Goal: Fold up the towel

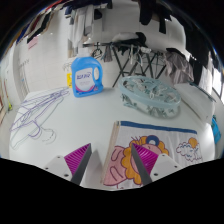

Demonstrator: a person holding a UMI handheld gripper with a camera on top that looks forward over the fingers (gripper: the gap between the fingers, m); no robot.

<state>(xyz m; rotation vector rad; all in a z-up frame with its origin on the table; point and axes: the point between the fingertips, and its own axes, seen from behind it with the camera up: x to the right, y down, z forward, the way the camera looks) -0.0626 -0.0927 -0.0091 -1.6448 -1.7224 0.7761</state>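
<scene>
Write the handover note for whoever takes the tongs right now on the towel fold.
Tongs: open, empty, held above the table.
Towel: cartoon-printed, lying flat just ahead of the tongs, one edge under the tips.
Also on the table: blue detergent bottle, pale basket, wire hangers, all beyond the towel.
Done: no fold visible.
Left: grip an edge and fold the towel.

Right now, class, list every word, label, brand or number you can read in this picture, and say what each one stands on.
None can be read.
Blue detergent bottle: its label has print, too small and blurred to read.
Towel beyond the open gripper: cartoon pictures only, no legible words.
Basket: no lettering visible.
</scene>
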